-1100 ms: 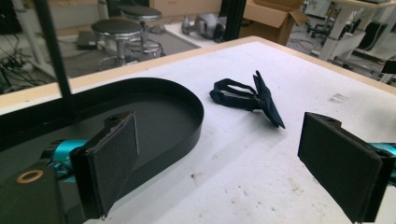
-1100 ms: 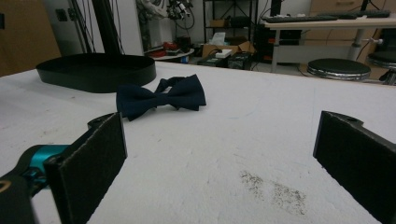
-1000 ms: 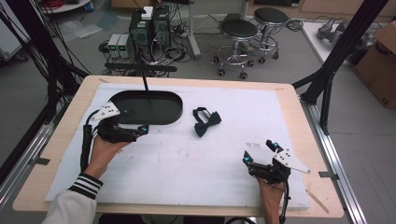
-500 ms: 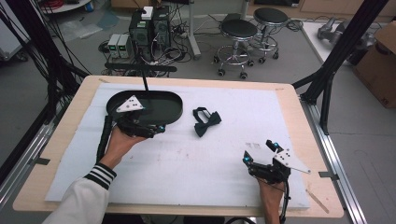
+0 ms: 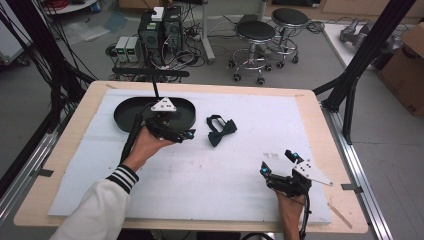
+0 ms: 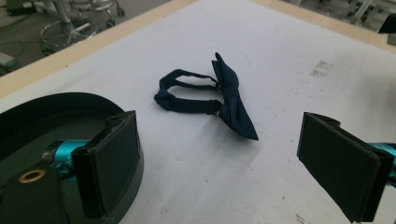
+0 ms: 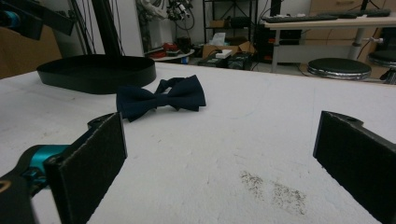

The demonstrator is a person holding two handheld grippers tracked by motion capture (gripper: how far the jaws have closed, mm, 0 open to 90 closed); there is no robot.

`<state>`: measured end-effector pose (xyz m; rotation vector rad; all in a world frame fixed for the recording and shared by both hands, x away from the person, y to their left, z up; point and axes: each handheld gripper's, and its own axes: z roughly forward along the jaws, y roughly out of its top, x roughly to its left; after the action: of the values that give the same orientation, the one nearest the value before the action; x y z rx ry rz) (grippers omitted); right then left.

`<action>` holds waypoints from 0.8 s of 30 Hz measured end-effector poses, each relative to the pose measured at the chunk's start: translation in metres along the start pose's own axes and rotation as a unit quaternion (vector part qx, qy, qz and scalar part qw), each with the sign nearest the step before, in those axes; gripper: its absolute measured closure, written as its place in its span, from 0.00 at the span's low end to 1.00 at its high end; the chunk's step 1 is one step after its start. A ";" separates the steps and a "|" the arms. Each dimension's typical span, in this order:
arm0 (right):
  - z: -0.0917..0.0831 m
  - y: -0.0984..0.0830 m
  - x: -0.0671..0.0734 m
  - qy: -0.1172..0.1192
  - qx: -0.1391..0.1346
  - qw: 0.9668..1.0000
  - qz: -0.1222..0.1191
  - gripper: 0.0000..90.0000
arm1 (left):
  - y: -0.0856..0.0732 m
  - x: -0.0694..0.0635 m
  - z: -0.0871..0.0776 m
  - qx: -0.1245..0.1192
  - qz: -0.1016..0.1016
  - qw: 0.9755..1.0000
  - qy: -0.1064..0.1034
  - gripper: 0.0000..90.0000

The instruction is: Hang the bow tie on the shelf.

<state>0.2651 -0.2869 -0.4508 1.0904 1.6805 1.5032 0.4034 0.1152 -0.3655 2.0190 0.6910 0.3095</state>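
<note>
Bow tie (image 5: 221, 131), centre frame: dark navy, plain. Oval tray (image 5: 125, 112), upper left: black. Table cover (image 5: 240, 170): white with grey smudges; table edge (image 5: 70, 135) light wood. Left gripper (image 5: 181, 134) and right gripper (image 5: 276, 165): black with teal accents, grey top plates. Sleeve (image 5: 107, 197), lower left: white, black-and-white striped cuff. Stools (image 5: 256, 31), top: black seats.
</note>
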 end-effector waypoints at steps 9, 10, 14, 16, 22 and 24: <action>0.000 0.000 0.000 -0.001 -0.002 1.000 -0.002 0.02 | 0.010 -0.003 0.021 0.028 -0.015 0.999 -0.011 0.15; 0.000 0.000 0.000 0.000 -0.002 1.000 -0.003 0.02 | 0.011 -0.003 0.023 0.032 -0.014 0.999 -0.013 0.15; 0.000 0.000 -0.001 0.000 -0.002 1.000 -0.001 0.02 | 0.009 -0.001 0.034 0.043 -0.035 0.998 -0.018 0.15; 0.000 0.000 -0.001 0.000 -0.002 1.000 -0.003 0.02 | 0.007 0.000 0.039 0.052 -0.038 0.998 -0.018 0.15; 0.000 0.000 0.000 -0.001 -0.002 1.000 0.000 0.02 | 0.010 -0.004 0.049 0.076 -0.038 0.996 -0.023 0.16; 0.000 0.000 0.000 -0.001 -0.002 1.000 0.000 0.02 | 0.013 -0.005 0.052 0.079 -0.038 0.996 -0.021 0.16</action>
<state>0.2651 -0.2873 -0.4509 1.0894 1.6750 1.5052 0.4288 0.0704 -0.3812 2.1355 0.7855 0.1712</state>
